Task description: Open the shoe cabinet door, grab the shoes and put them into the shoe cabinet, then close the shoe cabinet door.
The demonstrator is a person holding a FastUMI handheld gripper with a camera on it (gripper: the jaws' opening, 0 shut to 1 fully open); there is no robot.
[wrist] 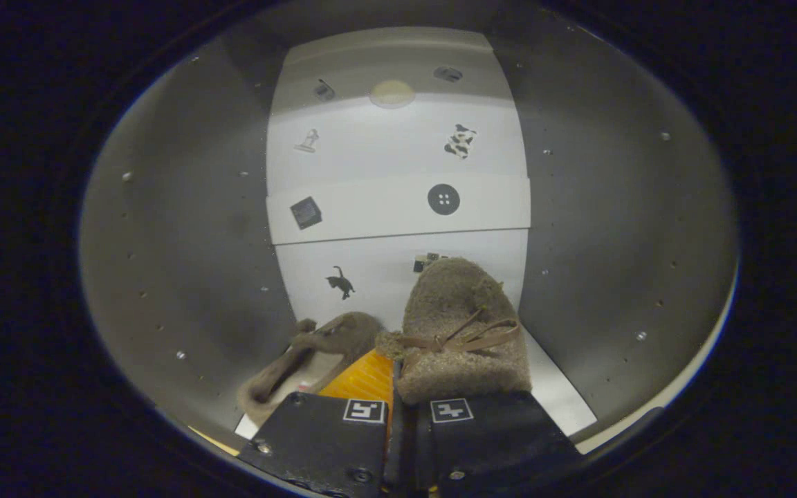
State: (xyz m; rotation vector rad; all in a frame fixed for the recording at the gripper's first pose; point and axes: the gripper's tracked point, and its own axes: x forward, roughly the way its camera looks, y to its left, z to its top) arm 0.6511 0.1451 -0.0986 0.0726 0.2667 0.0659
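The claw (398, 408) sits nearest, its two fingers (329, 432) drawn almost together with just a thin gap between them. The rim of a fuzzy tan-brown slipper (464, 325) seems to be pinched in that gap — the shoe rests against the right finger and rises ahead of it, toe pointing away and a flat leather bow (471, 335) across its top. Whether both fingers truly press on the rim cannot be told, as the contact point is hidden behind the finger blocks.

Just ahead of the left finger lies a second slipper (305, 366) of the same fuzzy material, tipped on its side with its opening facing the claw and a pale lining showing. Between the two shoes an orange ribbed surface (364, 377) shows.

Both slippers are inside the shoe cabinet (184, 277), whose grey side walls with small shelf-pin holes close in on either side. The pale floor (557, 394) of the compartment runs beneath the shoes.

Beyond them stands the white back panel (398, 166), with a shelf edge (398, 207) crossing it — small dark stickers are scattered over it: a cat (340, 282), a round button (443, 199), a cube (306, 212), and a black-and-white patch (461, 141) higher up.
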